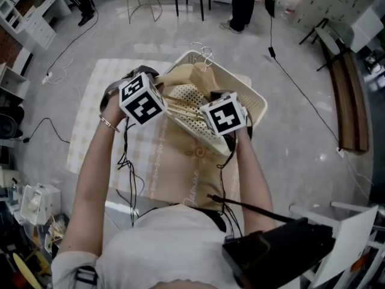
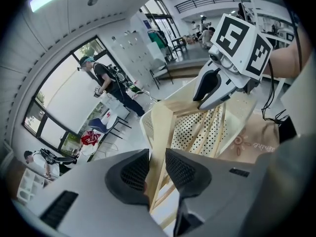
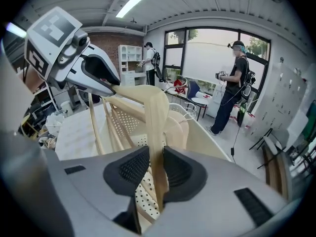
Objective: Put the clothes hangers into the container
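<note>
A: Several wooden hangers (image 3: 158, 122) are held as one bundle: the left tongs (image 2: 157, 169) are clamped on one shoulder end, the right tongs (image 3: 156, 168) on the other.

B: And where is the bundle placed?

A: It is held across the mouth of the perforated container (image 1: 260, 103), which is set on a mat (image 1: 90, 119) on the floor. The metal hooks (image 1: 204, 53) are seen at the far rim. Whether the bottom is touched cannot be told.

B: How should the lowering be done?

A: Both ends should be kept level and sunk together, so that no hanger is caught on a wall. The hooks should be brought inside the rim before either grip is eased.
</note>
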`<state>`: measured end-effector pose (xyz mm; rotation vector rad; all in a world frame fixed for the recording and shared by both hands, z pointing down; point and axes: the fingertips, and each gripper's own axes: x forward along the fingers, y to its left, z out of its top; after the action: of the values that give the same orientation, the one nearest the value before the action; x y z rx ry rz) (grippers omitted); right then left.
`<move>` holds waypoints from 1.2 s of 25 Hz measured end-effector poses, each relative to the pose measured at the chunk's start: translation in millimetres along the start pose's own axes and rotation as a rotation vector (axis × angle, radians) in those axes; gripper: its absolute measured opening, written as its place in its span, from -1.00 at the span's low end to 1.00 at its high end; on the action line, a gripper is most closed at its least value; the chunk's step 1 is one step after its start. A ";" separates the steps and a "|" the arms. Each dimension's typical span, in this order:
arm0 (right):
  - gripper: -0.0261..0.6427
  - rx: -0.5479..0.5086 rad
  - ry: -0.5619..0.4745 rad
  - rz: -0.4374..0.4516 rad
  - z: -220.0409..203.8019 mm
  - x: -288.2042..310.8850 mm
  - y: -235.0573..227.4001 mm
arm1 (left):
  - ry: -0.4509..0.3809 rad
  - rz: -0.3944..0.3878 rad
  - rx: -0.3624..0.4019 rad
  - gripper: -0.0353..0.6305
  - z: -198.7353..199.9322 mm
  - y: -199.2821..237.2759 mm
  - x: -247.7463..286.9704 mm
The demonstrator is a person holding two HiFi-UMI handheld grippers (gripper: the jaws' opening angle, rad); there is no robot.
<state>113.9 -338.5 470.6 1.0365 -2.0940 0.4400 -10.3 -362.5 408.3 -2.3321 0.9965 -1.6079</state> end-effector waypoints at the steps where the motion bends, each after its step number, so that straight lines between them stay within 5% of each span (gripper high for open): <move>1: -0.64 0.009 0.005 0.007 -3.6 4.0 -5.1 | 0.003 -0.012 0.000 -0.57 2.5 -1.8 7.5; 8: -0.63 0.065 0.041 0.054 -28.0 46.3 -51.0 | 0.032 -0.060 0.015 -0.58 23.0 -9.5 73.8; 30: -0.60 0.152 0.055 0.065 -43.9 48.6 -41.7 | 0.063 -0.085 0.035 -0.56 5.6 -24.7 70.2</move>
<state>148.3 -364.4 535.3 1.0323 -2.0756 0.6616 20.1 -386.0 472.2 -2.3447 0.8848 -1.7251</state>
